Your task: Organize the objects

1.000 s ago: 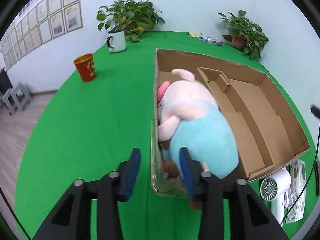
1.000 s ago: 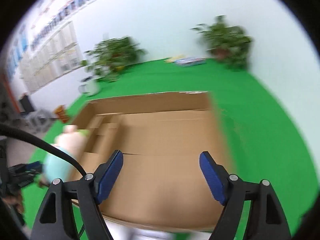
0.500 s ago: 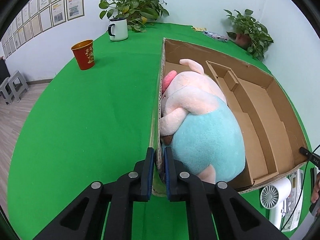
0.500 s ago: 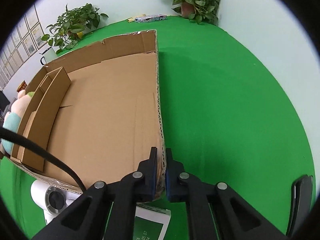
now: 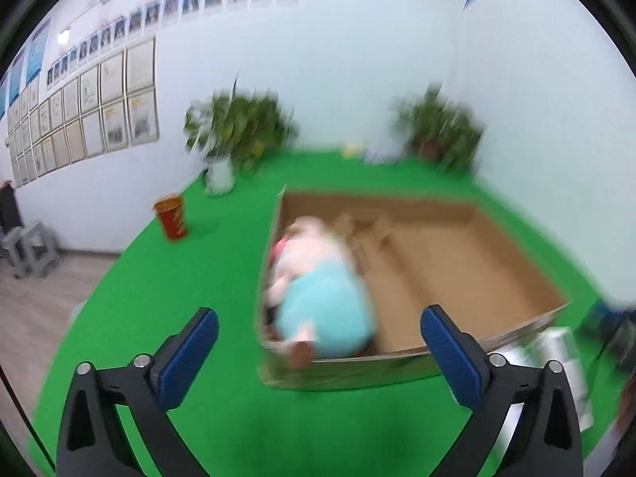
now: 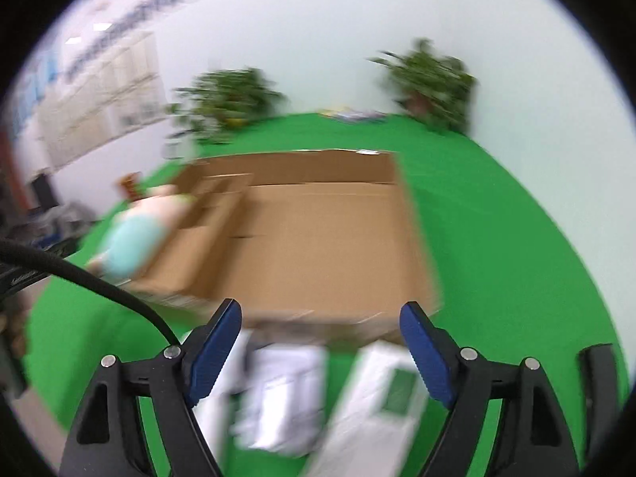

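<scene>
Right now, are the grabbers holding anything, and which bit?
Nothing. The left gripper and right gripper are both open, back from the cardboard box.

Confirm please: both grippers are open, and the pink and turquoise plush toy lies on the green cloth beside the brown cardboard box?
Not quite. The plush toy lies inside the cardboard box, at its left end, as the left wrist view shows. Both the left gripper and right gripper are open.

1. L gripper [image 5: 318, 338]: jaws spread wide, blue pads [image 5: 190, 353] well apart, nothing btwn them, pointing fwd & slightly down.
2. R gripper [image 6: 320, 342]: jaws wide too, pads [image 6: 216, 351] apart, gripping nothing.
3. Both views smeared w/ motion blur.
</scene>
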Demonstrator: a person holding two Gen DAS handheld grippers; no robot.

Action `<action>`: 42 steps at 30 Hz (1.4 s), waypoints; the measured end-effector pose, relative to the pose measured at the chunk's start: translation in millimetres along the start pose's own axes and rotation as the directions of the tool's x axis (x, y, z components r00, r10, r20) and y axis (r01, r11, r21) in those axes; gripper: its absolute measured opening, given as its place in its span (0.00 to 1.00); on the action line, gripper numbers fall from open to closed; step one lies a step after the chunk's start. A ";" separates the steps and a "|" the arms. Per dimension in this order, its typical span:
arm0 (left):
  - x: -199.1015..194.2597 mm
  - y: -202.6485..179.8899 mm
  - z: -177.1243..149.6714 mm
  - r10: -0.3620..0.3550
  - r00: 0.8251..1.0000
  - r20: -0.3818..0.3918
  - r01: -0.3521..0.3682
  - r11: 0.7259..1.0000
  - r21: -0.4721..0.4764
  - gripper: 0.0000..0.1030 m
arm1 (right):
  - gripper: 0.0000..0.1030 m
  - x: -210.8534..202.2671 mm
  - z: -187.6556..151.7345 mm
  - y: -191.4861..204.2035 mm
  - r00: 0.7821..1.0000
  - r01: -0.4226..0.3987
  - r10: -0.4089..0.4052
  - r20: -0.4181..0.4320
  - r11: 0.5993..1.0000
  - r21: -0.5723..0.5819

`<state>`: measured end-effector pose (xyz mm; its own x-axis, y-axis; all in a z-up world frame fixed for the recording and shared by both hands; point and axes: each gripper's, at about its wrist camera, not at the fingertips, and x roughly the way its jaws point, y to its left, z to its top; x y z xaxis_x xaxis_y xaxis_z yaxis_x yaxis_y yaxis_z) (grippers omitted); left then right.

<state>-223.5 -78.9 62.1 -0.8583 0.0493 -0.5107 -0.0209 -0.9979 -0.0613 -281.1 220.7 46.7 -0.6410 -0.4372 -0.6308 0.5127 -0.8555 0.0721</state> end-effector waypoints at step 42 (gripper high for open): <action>82.2 -84.2 -139.4 -0.674 0.555 -0.487 0.527 0.738 -0.421 0.31 | 0.28 27.5 -123.9 81.8 0.961 -0.052 0.026 -0.277 0.995 -0.087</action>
<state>-220.9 15.0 -94.3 -0.2126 0.7204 -0.6602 -0.2517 -0.6932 -0.6754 -186.1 173.1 -60.4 -0.4441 -0.3653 -0.8181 0.5928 -0.8045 0.0374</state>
